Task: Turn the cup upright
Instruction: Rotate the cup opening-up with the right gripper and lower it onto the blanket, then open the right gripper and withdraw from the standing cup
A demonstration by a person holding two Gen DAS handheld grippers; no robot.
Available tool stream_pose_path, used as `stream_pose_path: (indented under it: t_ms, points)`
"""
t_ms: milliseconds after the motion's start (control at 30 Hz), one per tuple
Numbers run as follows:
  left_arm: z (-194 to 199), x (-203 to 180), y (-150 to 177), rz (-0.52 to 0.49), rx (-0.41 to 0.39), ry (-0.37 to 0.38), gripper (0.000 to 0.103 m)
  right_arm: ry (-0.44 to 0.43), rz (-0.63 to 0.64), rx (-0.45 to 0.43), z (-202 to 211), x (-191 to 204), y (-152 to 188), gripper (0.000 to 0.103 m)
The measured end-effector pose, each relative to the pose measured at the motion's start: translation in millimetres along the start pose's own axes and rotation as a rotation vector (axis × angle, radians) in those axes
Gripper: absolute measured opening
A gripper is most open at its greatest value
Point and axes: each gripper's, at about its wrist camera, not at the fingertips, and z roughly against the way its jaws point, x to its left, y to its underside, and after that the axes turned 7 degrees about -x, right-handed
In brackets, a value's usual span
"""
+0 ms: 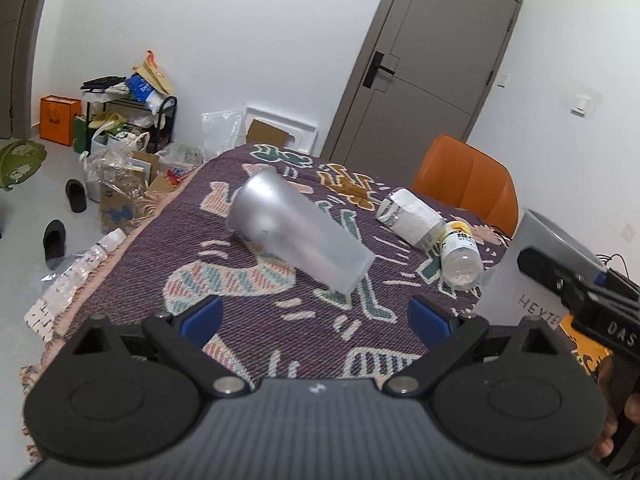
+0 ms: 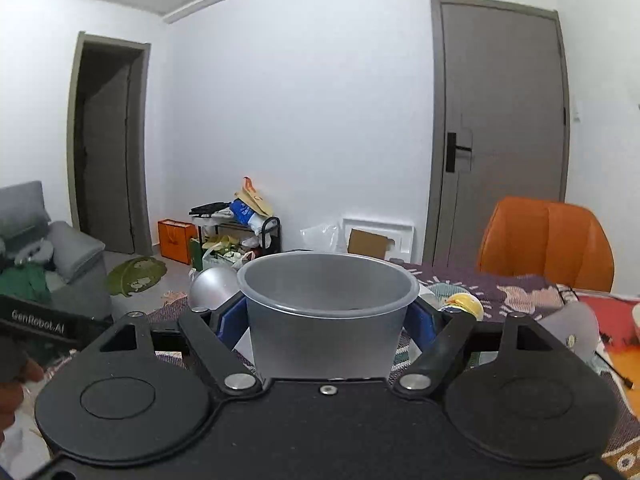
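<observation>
Right tool (image 2: 326, 322) grips cup (image 2: 326, 312) upright, mouth up; left tool (image 1: 314, 316) spread wide.

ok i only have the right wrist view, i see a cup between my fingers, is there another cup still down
Observer: Yes. In the left wrist view a second frosted cup lies on its side on the patterned tablecloth.
Operator: which way is its mouth facing
Observer: Its wide mouth points away toward the far left table corner; the narrow base points toward the plastic bottle.
Operator: is the left gripper on it
Observer: No. The left gripper is open and short of that cup, with bare cloth between its fingers.
Operator: and my cup, upright?
Observer: The left view shows the held cup mouth-up in the right gripper.
</observation>
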Motion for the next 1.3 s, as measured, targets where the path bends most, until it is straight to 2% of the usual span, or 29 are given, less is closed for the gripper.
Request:
stream_pose_path:
  t_ms: [133,167,333,500,900,1300]
  points:
    - [4,1,1,-0.006,0.001,-0.005,0.098,0.001,-0.006,0.022,5,0,0,0.100]
    - [5,0,0,-0.011,0.000,-0.003,0.098,-0.003,-0.018,0.026,6,-2,-1,0.102]
    - [12,-13,-2,-0.047,-0.015,0.007,0.098,-0.032,-0.063,0.072,17,-11,-6,0.103]
    - [22,-34,3,-0.125,-0.024,0.030,0.098,-0.048,-0.127,0.100,37,-20,-4,0.103]
    - [41,-70,24,-0.241,0.017,0.056,0.098,-0.076,-0.238,0.159,82,-52,10,0.103]
    - [58,-80,35,-0.301,0.031,0.062,0.099,-0.114,-0.239,0.179,110,-50,10,0.103]
